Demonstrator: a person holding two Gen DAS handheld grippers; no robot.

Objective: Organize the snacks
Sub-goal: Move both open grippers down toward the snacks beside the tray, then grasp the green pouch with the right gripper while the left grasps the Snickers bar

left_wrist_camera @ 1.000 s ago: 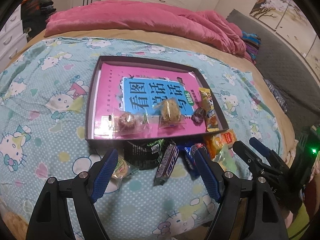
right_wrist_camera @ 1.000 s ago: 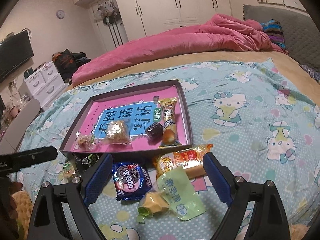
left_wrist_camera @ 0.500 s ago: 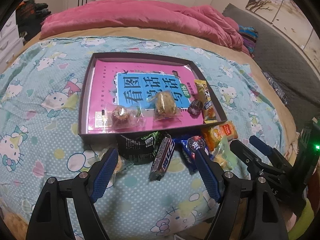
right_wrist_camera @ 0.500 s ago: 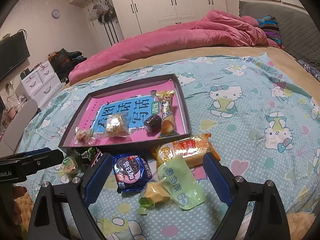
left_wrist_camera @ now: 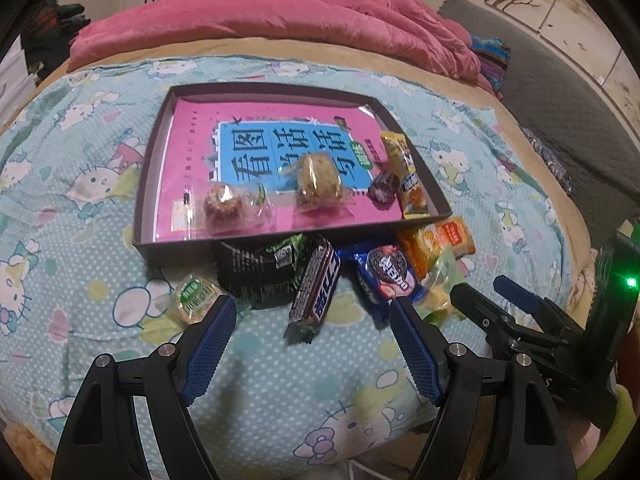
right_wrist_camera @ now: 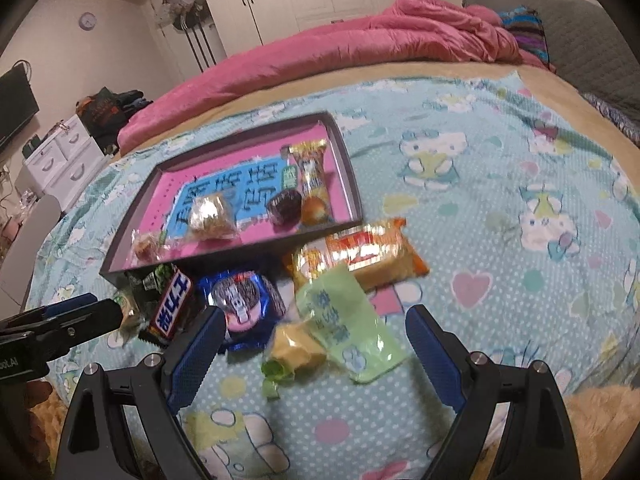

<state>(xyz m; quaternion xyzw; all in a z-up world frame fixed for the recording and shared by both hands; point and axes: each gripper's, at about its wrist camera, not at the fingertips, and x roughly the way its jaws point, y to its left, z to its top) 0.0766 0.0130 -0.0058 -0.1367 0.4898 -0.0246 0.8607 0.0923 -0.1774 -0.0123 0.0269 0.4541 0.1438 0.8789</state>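
Both claws hang over the near edge of the bed (left_wrist_camera: pixel 48 264), angled down at the cartoon-cat sheet. My left claw (left_wrist_camera: pixel 312 320) stands wide and empty; my right claw (right_wrist_camera: pixel 314 330) likewise wide, nothing between its pads.

A dark shallow tray (left_wrist_camera: pixel 138 208) sits mid-bed with a pink and blue book (left_wrist_camera: pixel 192 148) lining its floor. Four snacks are in it along the near edge: a clear-wrapped round pastry (left_wrist_camera: pixel 222 210) toward the near left corner, a wrapped crumbly cake (left_wrist_camera: pixel 318 178) at the middle, a small dark foil candy (left_wrist_camera: pixel 384 192), and a long yellow packet (left_wrist_camera: pixel 404 176) lying along the right wall.

Loose snacks lie on the sheet just outside the tray's near wall. Left to right: a small green-labelled clear packet (left_wrist_camera: pixel 196 298) beside my left claw's left finger, a black bag (left_wrist_camera: pixel 258 268) touching the tray wall, a Snickers bar (left_wrist_camera: pixel 316 286) tilted across it, a blue Oreo pack (left_wrist_camera: pixel 386 276), an orange packet (left_wrist_camera: pixel 436 242).

In the right wrist view a pale green pouch (right_wrist_camera: pixel 344 320) overlaps the orange packet, with a crumpled yellow-green wrapper (right_wrist_camera: pixel 294 352) at its near left. That view is somewhat blurred.
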